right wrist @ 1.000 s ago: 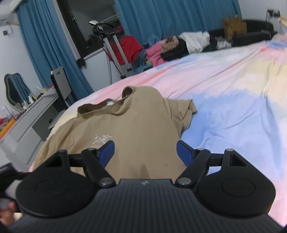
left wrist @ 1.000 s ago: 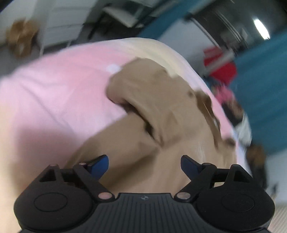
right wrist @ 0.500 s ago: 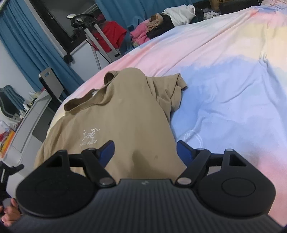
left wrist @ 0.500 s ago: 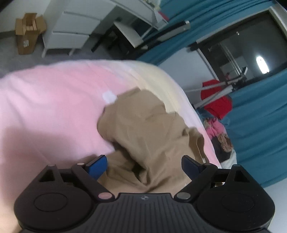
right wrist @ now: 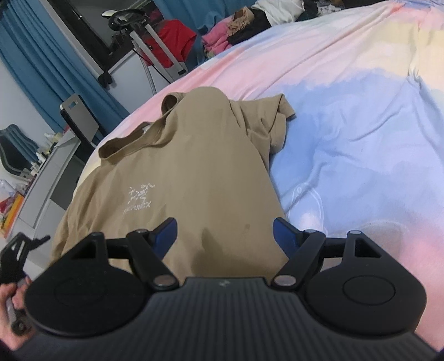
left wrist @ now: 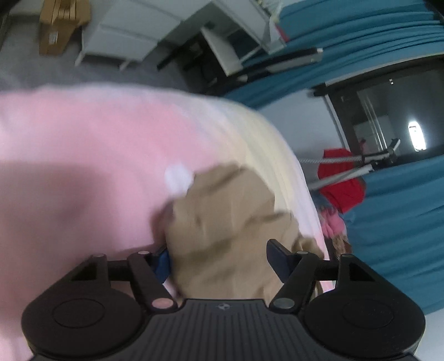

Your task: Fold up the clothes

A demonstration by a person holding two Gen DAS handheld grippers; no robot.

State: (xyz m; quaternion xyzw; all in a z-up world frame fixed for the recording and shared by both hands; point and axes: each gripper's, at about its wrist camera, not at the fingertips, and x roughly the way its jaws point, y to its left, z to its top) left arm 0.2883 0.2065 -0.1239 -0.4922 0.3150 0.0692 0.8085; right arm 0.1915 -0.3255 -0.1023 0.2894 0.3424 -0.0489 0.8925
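The right gripper point(right wrist: 224, 233) hangs spread wide over the shirt's point(right wrist: 177, 177) hem, gripping nothing. The left gripper point(left wrist: 217, 262), also spread and empty, straddles a bunched fold of the shirt point(left wrist: 230, 222), which lies logo-up on the bed point(right wrist: 360, 116).

To the right of the crumpled tan cotton T-shirt point(right wrist: 194, 166), the pastel pink, blue and yellow bedsheet point(right wrist: 360, 125) lies bare and wide, with easy room to pass. On the left the bed edge drops off near a white drawer unit point(right wrist: 47, 183) and a grey chair back point(right wrist: 79, 116). A heap of clothes point(right wrist: 249, 25) crowds the far side.
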